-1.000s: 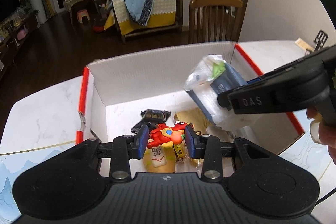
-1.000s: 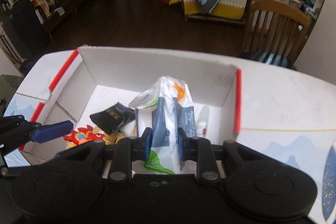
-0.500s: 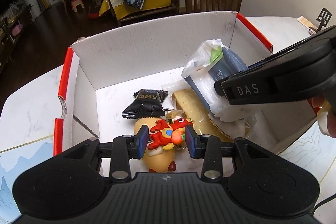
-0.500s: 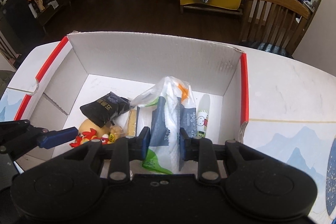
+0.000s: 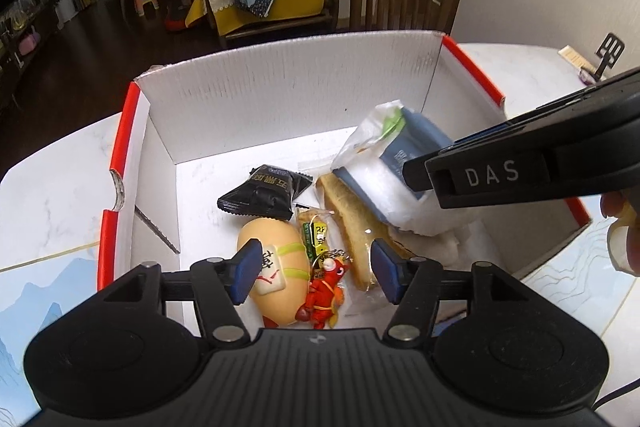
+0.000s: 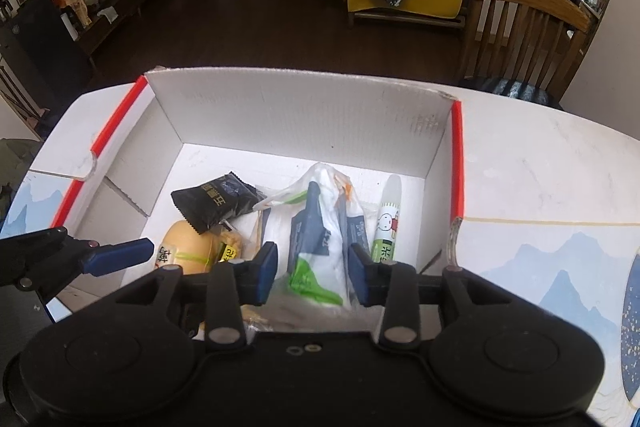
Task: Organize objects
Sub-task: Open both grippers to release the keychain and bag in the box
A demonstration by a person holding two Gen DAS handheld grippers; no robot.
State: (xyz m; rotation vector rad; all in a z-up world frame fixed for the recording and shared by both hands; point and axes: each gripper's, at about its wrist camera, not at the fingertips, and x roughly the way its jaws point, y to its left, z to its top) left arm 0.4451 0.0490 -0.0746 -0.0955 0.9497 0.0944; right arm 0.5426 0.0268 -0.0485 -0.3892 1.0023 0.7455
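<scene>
A white cardboard box with red edges [image 5: 280, 95] [image 6: 304, 115] sits on the table. My left gripper [image 5: 314, 277] is open above the box's near side; a red toy keychain [image 5: 326, 291] lies below it beside a yellow plush toy [image 5: 276, 267]. My right gripper [image 6: 312, 273] is open, its jaws on either side of a white and blue plastic packet [image 6: 320, 239] [image 5: 396, 179] that rests in the box. A black snack pack [image 5: 264, 197] [image 6: 214, 201], a long bread pack [image 5: 352, 223] and a green and white tube [image 6: 388, 219] also lie in the box.
The white marble-look table [image 6: 540, 183] surrounds the box. A wooden chair [image 6: 524, 27] stands behind the table on the right. A black phone stand [image 5: 608, 55] sits at the far right of the table.
My left gripper opened and let go of the red toy keychain, which now lies in the box. My right gripper opened around the plastic packet, which has come down into the box.
</scene>
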